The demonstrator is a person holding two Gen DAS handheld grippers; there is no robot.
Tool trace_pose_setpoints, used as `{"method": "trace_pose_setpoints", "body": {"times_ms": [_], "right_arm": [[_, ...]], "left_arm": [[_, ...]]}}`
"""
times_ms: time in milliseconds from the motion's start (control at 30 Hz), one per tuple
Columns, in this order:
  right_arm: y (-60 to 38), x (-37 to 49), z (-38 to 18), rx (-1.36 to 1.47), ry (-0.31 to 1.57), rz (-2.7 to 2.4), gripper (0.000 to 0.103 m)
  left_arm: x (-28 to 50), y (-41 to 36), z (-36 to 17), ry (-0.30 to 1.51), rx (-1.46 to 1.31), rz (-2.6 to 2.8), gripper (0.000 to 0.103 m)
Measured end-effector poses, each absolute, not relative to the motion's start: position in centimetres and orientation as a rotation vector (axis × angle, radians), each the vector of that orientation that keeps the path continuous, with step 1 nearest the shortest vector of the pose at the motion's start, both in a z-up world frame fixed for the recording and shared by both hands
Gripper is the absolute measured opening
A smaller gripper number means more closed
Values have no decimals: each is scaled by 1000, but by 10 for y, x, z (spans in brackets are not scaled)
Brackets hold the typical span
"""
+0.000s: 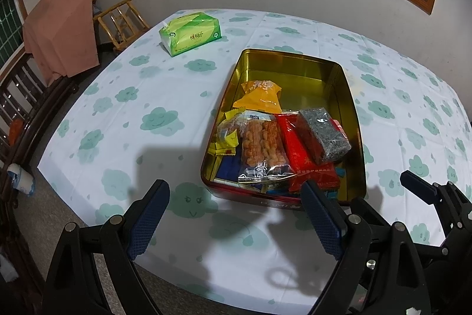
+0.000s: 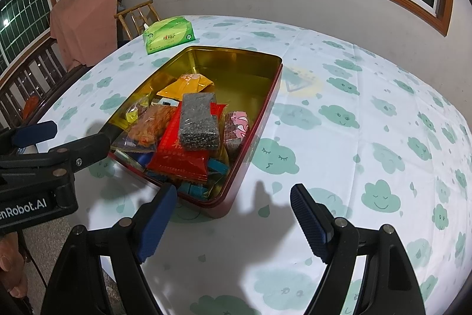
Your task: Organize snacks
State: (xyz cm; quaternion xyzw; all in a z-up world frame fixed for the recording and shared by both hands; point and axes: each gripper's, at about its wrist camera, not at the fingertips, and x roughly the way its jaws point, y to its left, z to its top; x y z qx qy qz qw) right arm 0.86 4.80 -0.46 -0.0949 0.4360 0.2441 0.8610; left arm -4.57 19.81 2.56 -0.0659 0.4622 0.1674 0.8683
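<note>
A red tin with a gold inside (image 1: 348,96) (image 2: 262,108) stands open on the table. It holds several snacks: a grey seed bar (image 1: 323,135) (image 2: 199,120) on top of a red packet (image 1: 301,155) (image 2: 180,152), a clear bag of fried snacks (image 1: 262,146) (image 2: 150,123), an orange packet (image 1: 261,96) (image 2: 188,84) and a pink packet (image 2: 239,123). My left gripper (image 1: 236,214) is open and empty above the table just in front of the tin. My right gripper (image 2: 233,217) is open and empty by the tin's near right corner.
A green tissue pack (image 1: 190,33) (image 2: 168,34) lies at the table's far left. The cloud-patterned tablecloth (image 1: 132,114) (image 2: 368,123) covers the table. A wooden chair (image 1: 121,22) and a pink-covered object (image 1: 59,28) stand beyond the left edge.
</note>
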Motion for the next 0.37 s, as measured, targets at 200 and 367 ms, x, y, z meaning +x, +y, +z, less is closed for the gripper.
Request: {"method": "trace_pose_setpoints", "body": {"times_ms": [200,367], "right_arm": [[48,8,-6,-197,918,514,81],[48,9,-6,-197,918,513,81]], "left_arm": [[-47,195,23,961,-131,332,88],[-47,196,23,964,-124,332,89]]}}
